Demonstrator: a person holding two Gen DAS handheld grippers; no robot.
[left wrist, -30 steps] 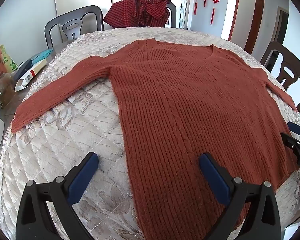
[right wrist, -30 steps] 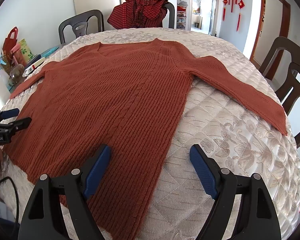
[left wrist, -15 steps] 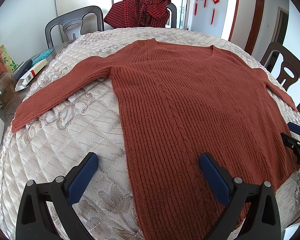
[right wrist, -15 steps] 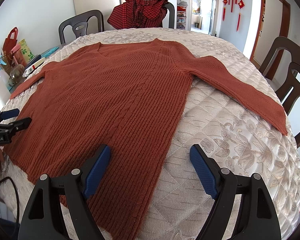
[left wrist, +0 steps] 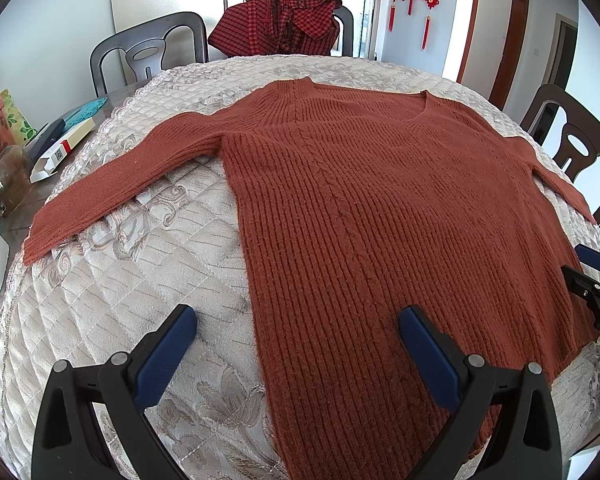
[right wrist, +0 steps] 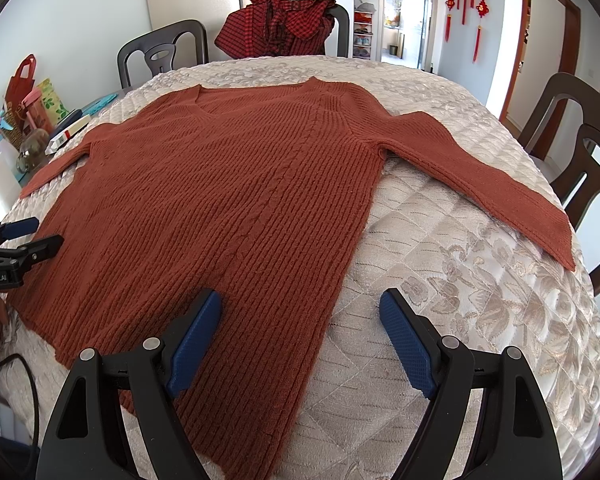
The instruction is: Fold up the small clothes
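A rust-red ribbed V-neck sweater (left wrist: 380, 208) lies flat and spread out on the quilted beige table cover (left wrist: 140, 280), both sleeves stretched out sideways; it also shows in the right wrist view (right wrist: 228, 200). My left gripper (left wrist: 296, 344) is open and empty, hovering above the sweater's left hem edge. My right gripper (right wrist: 300, 328) is open and empty above the sweater's right hem edge. Each gripper's tips show at the edge of the other's view: the right gripper (left wrist: 588, 268) and the left gripper (right wrist: 28, 236).
A red checked garment (left wrist: 280, 20) hangs over a chair at the far side. Dark chairs (left wrist: 152, 48) ring the table, one at the right (right wrist: 580, 152). A glass jar (left wrist: 8, 180), boxes (left wrist: 60, 152) and gift bags (right wrist: 24, 92) sit at the left.
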